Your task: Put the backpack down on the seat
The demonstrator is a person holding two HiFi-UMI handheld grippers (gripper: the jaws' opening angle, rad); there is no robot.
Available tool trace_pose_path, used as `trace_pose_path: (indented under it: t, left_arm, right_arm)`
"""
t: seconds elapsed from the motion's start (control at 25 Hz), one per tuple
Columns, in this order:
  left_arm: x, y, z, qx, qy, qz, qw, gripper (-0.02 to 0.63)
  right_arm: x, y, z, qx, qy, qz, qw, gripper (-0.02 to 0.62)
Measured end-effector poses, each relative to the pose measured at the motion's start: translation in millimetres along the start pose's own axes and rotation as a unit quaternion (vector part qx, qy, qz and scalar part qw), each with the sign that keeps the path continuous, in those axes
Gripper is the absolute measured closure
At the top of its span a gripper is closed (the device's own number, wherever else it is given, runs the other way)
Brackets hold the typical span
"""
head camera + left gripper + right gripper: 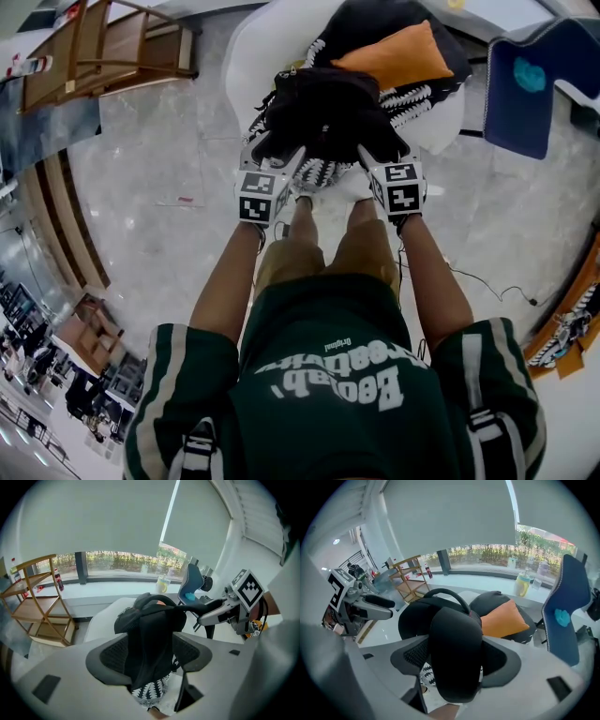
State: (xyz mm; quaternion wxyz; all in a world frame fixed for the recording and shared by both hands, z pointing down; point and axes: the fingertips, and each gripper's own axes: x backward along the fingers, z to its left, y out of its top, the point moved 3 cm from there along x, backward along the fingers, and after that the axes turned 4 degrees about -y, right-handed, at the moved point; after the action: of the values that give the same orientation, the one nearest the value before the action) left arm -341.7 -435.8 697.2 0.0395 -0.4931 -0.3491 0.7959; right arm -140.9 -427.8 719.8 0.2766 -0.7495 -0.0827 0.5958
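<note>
The black backpack (328, 108) lies on the black-and-white patterned cushion of a white seat (248, 47), just in front of an orange pillow (394, 56). My left gripper (277, 155) is at the bag's near left side and is open. One black shoulder strap (152, 639) hangs loosely between its pads. At the bag's near right side my right gripper (380, 155) is open too, with the other wide padded strap (457, 653) between its jaws. The bag's top handle (445, 592) arches above.
A dark blue chair (530, 84) stands to the right of the seat. A wooden shelf rack (103, 47) is at the far left, on the pale tiled floor. My own legs and feet are directly below the grippers. A windowsill with bottles (525, 583) lies behind.
</note>
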Motion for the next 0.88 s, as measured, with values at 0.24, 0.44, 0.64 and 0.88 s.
trace_pose_path:
  t: [0.24, 0.44, 0.64, 0.88]
  left_arm:
    - [2.6, 5.6, -9.7, -0.011, -0.012, -0.012, 0.9998, 0.296]
    - [4.6, 4.7, -17.9, -0.014, -0.021, -0.019, 0.9995, 0.296]
    - [29.0, 19.6, -24.0, -0.044, -0.009, -0.049, 0.9978, 0.387]
    - [75.9, 49.9, -32.5, -0.077, -0.012, -0.107, 0.9912, 0.588]
  right_arm:
    - [13.2, -2.0, -8.0, 0.011, -0.032, -0.012, 0.999, 0.308]
    - [14.6, 0.6, 1.1, 0.008, -0.012, -0.015, 1.0, 0.308]
    - [31.2, 11.2, 32.5, 0.031, 0.05, -0.021, 0.998, 0.318]
    - [79.8, 47.1, 57.0, 0.075, 0.042, -0.08, 0.993, 0.563]
